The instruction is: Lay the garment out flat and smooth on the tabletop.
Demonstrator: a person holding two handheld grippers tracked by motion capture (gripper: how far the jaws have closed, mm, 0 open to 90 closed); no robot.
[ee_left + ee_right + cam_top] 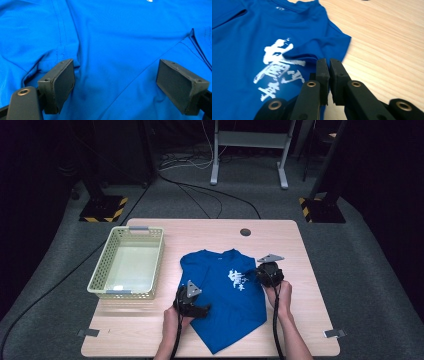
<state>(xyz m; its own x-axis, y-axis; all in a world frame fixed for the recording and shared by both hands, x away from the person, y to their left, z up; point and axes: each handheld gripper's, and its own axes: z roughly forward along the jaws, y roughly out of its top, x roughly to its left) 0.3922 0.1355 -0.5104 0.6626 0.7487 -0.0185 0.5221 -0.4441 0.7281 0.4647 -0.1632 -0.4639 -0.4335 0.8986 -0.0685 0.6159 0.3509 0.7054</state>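
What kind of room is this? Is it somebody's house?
Probably not a house, more like a lab or studio: dark curtains all round, cables on grey carpet, striped stand bases, and a lone table with a shirt and basket.

The left black hand-held gripper (190, 304) carries a grey three-cornered plate on top and a black cable trailing back along the bare forearm. Its two jaws are blocky, matte black, with flat dark pads and a brass-coloured screw at the hinge. The right black hand-held gripper (269, 271) has the same grey plate, cable and brass-ringed screws on its jaw arms.
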